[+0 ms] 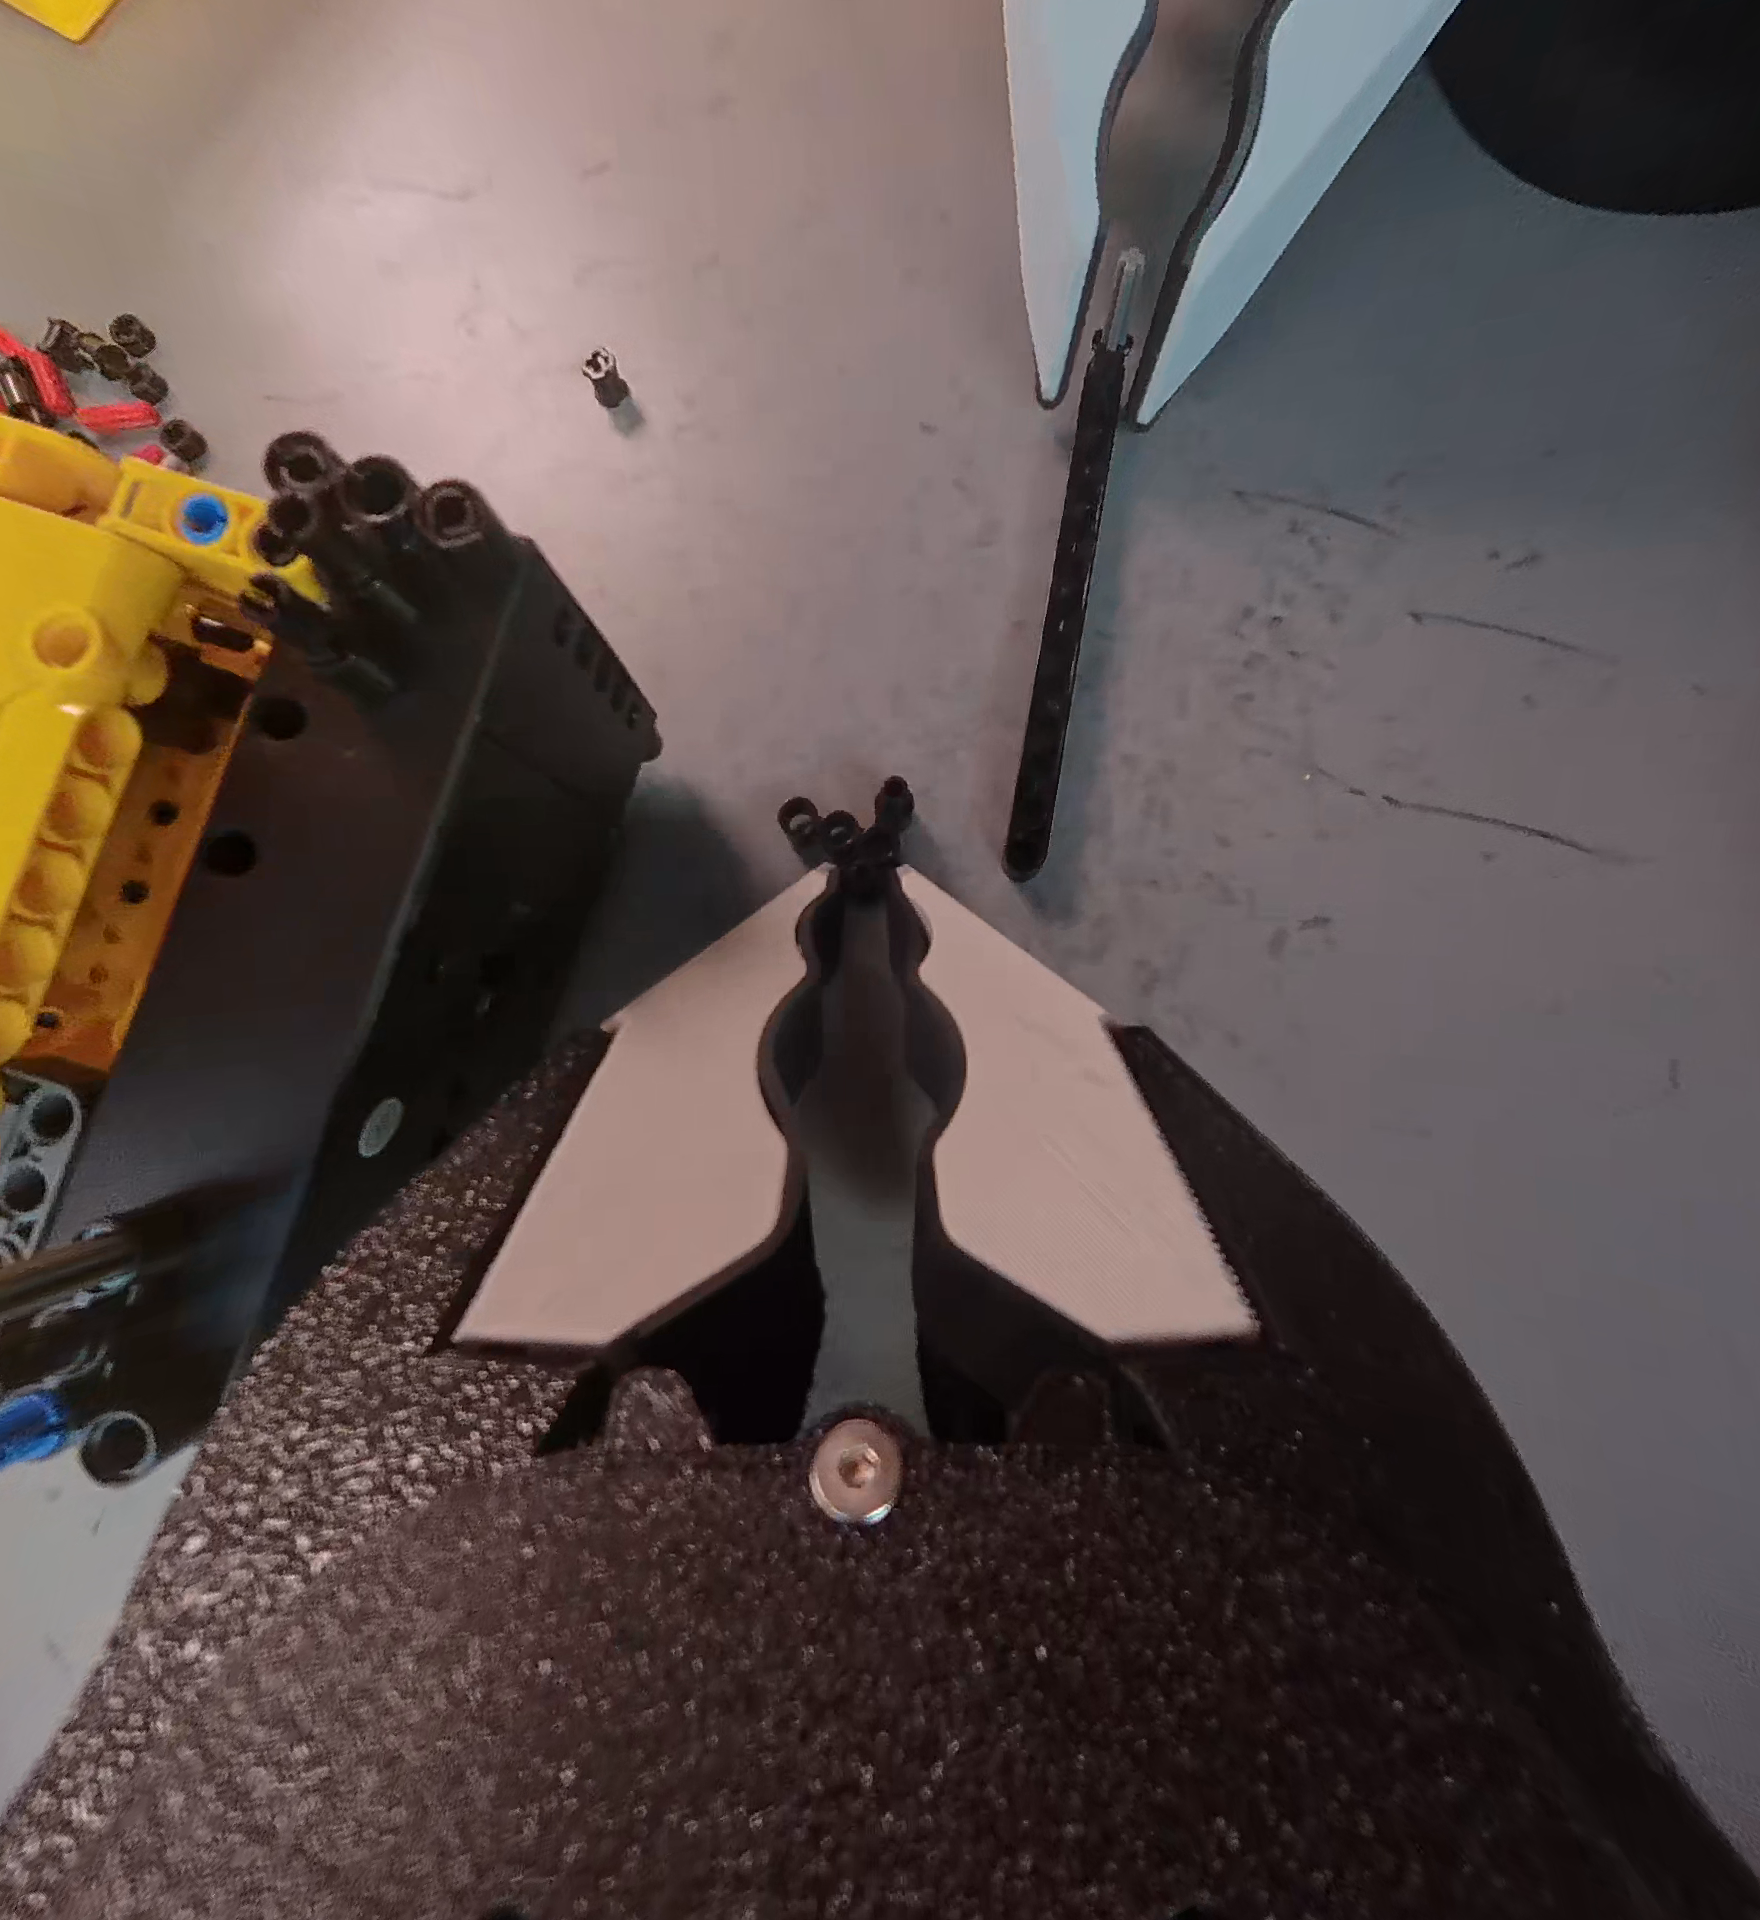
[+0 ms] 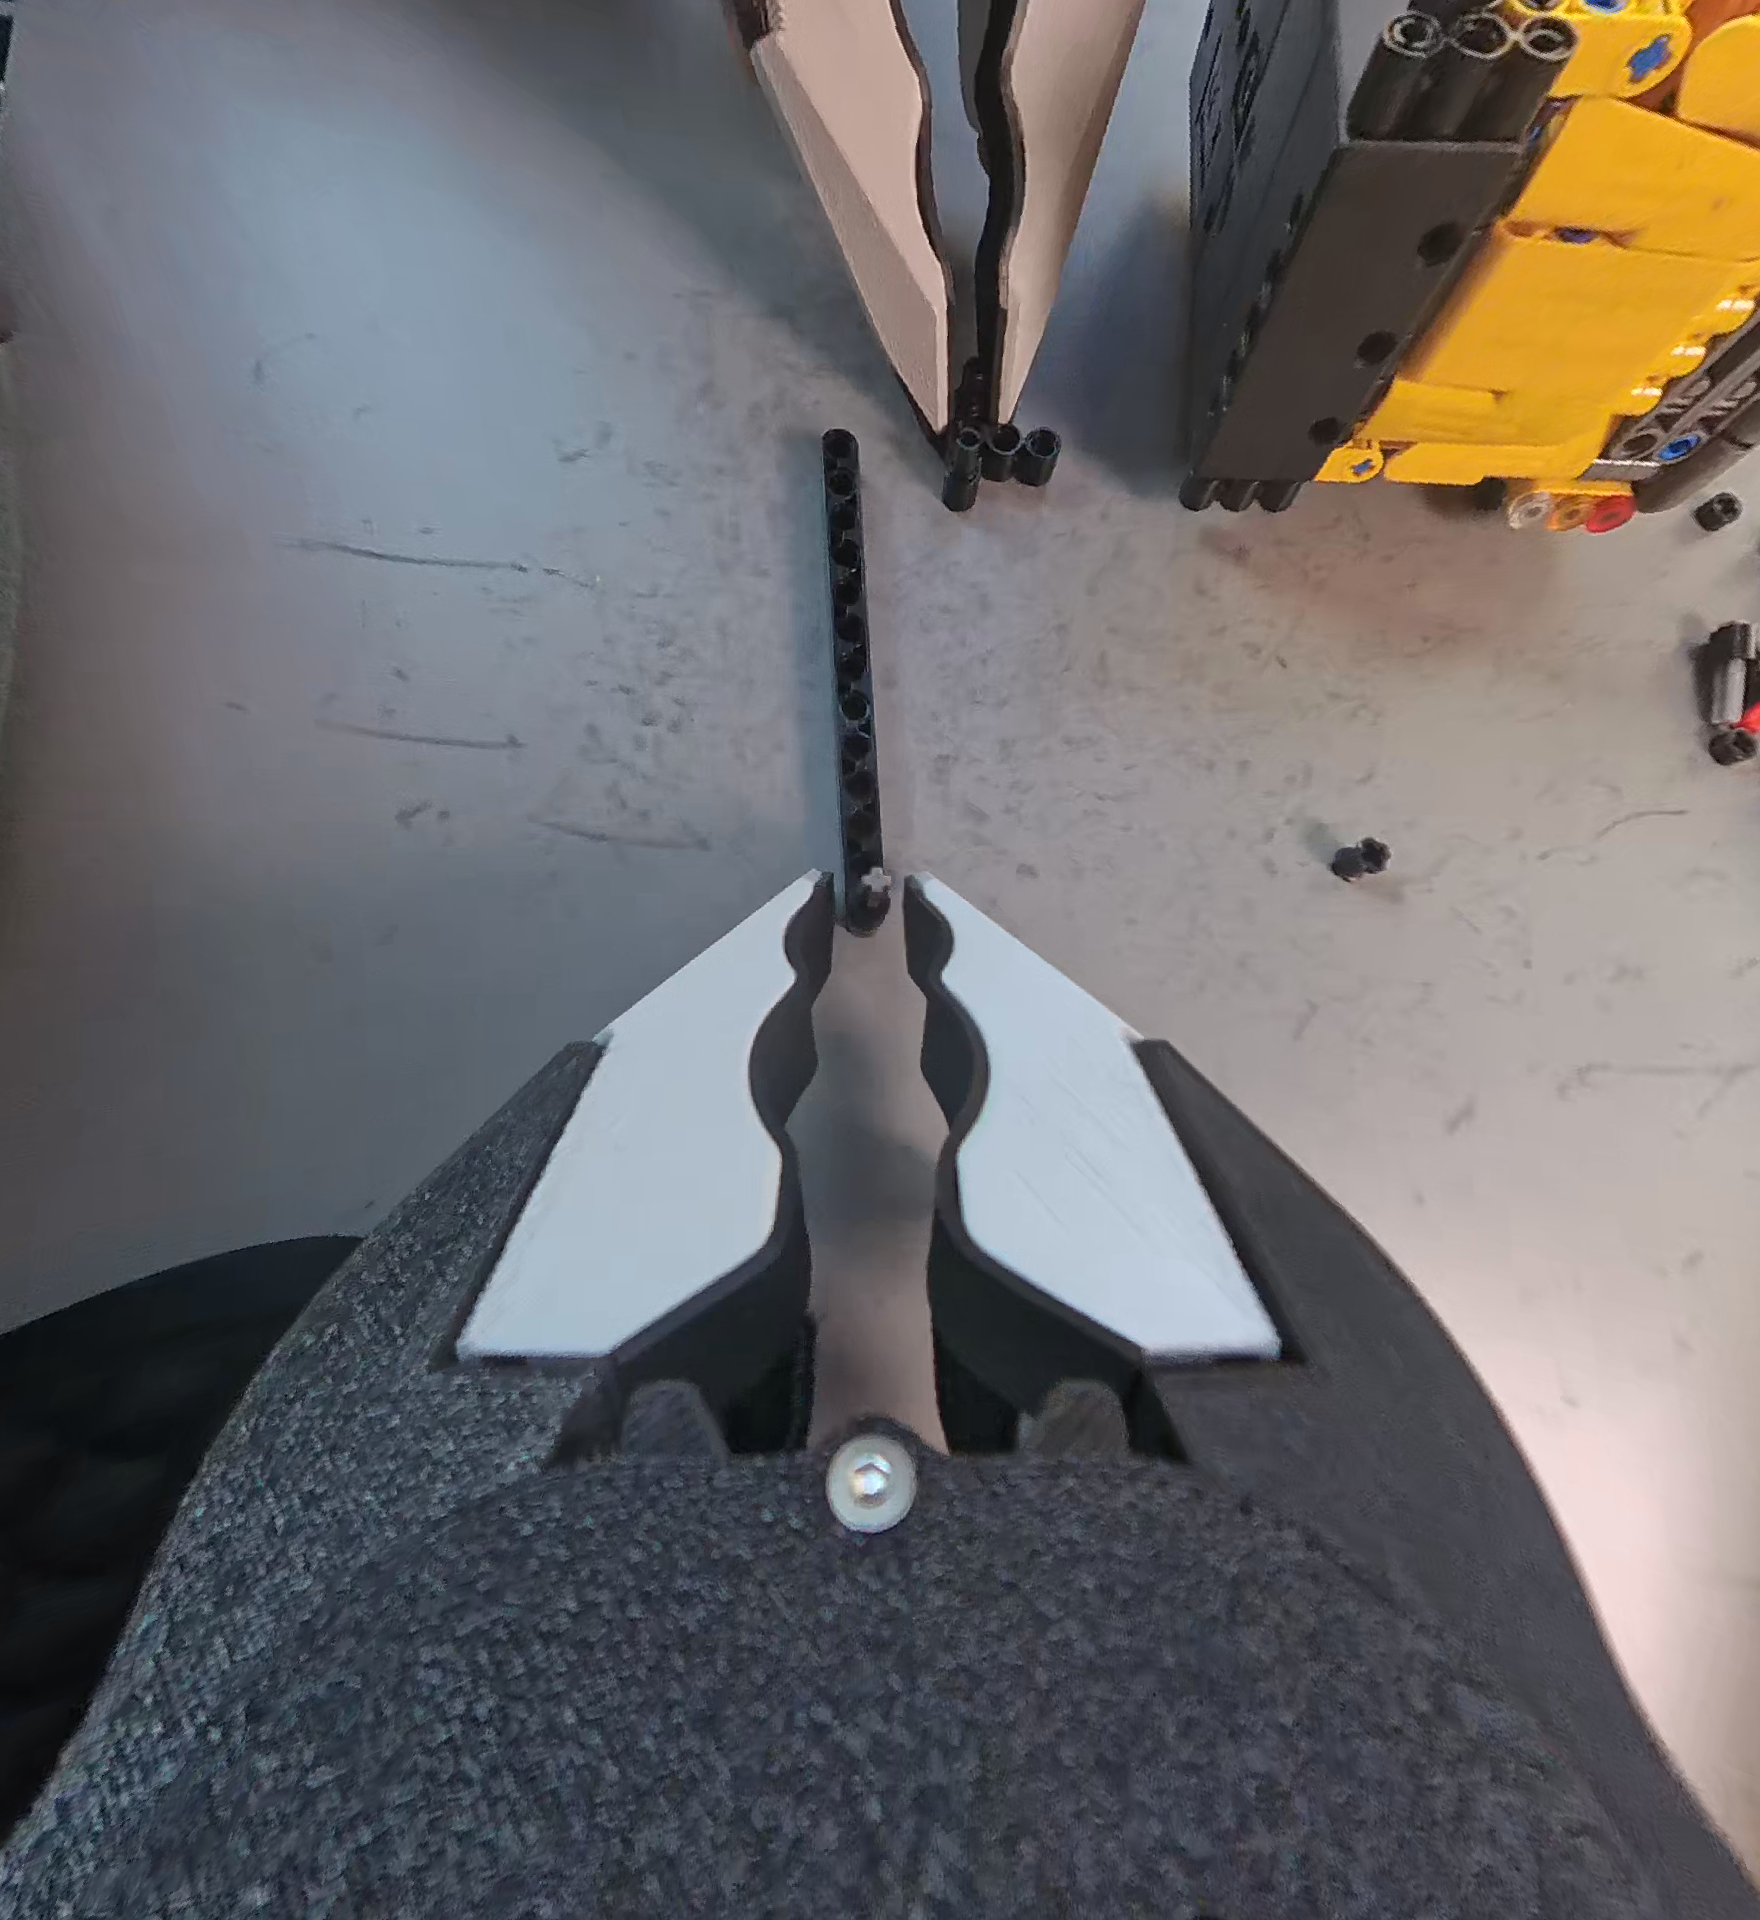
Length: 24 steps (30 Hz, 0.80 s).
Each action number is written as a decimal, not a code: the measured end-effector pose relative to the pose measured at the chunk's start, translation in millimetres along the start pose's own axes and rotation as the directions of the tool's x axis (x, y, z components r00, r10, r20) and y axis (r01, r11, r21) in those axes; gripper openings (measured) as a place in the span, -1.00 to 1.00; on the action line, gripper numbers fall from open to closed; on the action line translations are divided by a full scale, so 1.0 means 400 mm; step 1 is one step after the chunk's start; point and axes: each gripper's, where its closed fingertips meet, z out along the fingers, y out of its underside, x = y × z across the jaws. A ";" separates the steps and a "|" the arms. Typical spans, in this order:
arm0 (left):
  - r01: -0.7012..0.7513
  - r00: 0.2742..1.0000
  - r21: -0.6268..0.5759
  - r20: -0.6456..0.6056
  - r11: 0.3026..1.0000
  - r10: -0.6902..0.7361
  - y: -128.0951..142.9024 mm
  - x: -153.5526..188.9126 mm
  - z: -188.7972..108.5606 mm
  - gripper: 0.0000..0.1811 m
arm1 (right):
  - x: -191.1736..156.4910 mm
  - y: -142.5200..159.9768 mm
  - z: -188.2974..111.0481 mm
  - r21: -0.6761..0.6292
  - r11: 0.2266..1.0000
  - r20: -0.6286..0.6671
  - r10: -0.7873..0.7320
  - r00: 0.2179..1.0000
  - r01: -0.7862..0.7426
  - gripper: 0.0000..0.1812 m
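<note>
The long black holed beam (image 2: 851, 665) lies flat on the grey scuffed surface (image 2: 1219, 935), running 12 to 6 o'clock from the right tool (image 2: 863, 891), whose fingers stand slightly apart around its near end. The left tool (image 1: 860, 868), clamped on a small black connector piece (image 1: 848, 831), sits at the beam's far end, toward 1 o'clock. A yellow-and-black brick model (image 1: 232, 727) stands near.
</note>
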 end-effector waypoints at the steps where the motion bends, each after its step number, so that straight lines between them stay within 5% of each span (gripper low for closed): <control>1: 0.001 1.000 0.004 0.003 1.000 -0.001 -0.002 0.001 0.001 -0.93 | -0.003 -0.002 0.002 -0.001 1.000 0.005 -0.010 1.000 0.010 -0.92; 24: 0.066 0.995 0.084 -0.085 0.994 -0.059 -0.093 0.107 0.064 -0.89 | -0.083 -0.001 -0.002 0.010 0.999 0.090 -0.033 0.995 0.033 -0.92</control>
